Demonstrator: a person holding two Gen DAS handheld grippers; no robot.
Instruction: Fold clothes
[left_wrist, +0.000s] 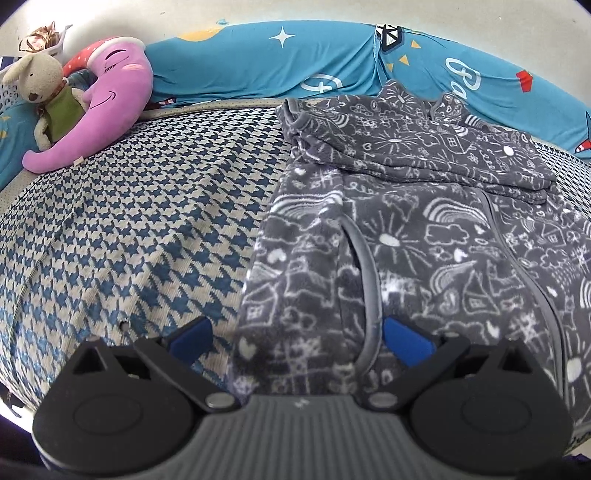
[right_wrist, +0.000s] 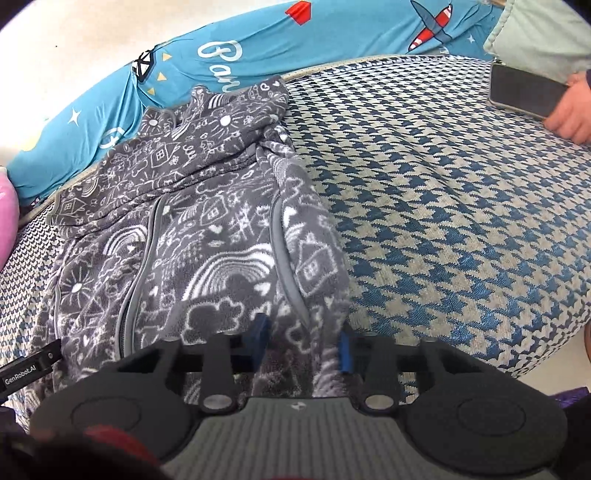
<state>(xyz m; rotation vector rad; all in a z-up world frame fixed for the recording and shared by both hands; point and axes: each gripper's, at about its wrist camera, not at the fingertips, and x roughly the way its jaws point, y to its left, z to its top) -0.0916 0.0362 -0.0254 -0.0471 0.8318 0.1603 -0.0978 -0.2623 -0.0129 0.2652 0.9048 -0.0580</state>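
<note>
"GenRobot.AI" reads on a black tab (right_wrist: 31, 369) left of the right gripper (right_wrist: 304, 341), whose blue fingers (right_wrist: 260, 332) pinch a fold of the grey doodle-print fleece garment (right_wrist: 207, 236) at its near hem. The left gripper (left_wrist: 301, 339) has its fingers spread wide, the garment's near left edge lying between them, unpinched. Ahead of both, a houndstooth bed cover (left_wrist: 129, 229), a turquoise sheet (right_wrist: 229, 51) lettered "Ba…", a plush bunny (left_wrist: 40, 88), and far right a hand (right_wrist: 570, 118) by a phone (right_wrist: 524, 90).

Houndstooth bedspread (left_wrist: 129, 221), blue bolster (left_wrist: 258, 62) along a white wall (left_wrist: 147, 18), plush toys (left_wrist: 110, 99).
</note>
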